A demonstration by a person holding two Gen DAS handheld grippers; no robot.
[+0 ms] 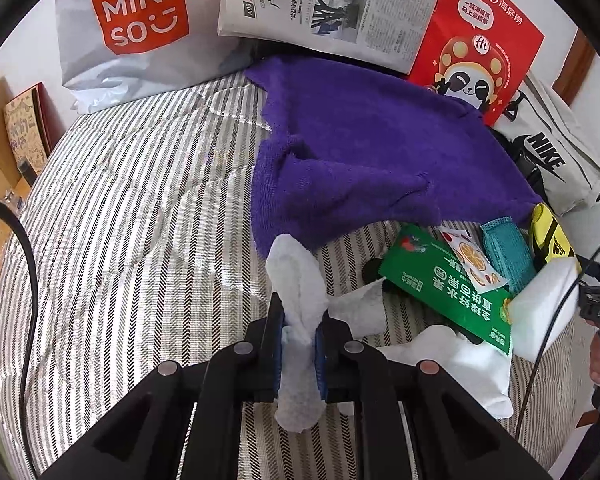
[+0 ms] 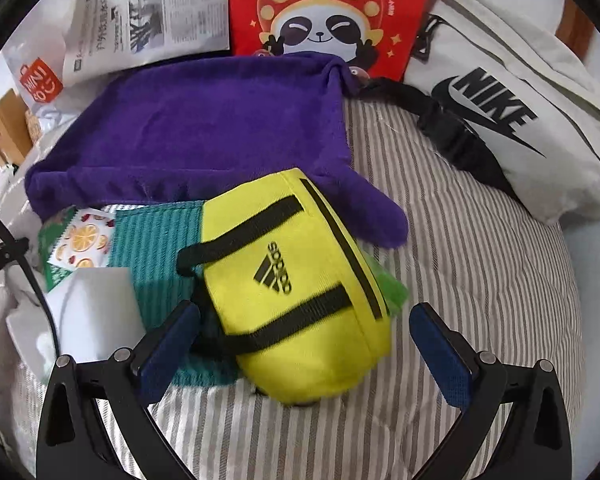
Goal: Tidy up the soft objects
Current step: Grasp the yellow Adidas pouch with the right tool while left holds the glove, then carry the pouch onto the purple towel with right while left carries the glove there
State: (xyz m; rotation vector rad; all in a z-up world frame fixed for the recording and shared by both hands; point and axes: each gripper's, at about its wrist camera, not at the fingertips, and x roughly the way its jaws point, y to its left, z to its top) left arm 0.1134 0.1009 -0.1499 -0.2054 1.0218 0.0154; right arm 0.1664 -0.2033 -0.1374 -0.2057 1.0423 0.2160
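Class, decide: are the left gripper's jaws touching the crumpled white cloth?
Touching. The left wrist view shows the left gripper with jaws shut on the crumpled white cloth, both blue pads pressing its sides.

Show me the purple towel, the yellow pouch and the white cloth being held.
Purple towel [image 1: 364, 152], left wrist view, middle.
Yellow pouch [image 2: 296, 276], right wrist view, logo side.
White cloth [image 1: 296, 276], left wrist view, upper fold.

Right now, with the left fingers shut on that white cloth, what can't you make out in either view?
- White cloth: its lower end, hidden behind the left gripper, left view.
- Teal cloth: its extent, covered by the yellow pouch, right view.
- Green packet: what lies beneath, left view.
- Purple towel: far edge against the red bag.
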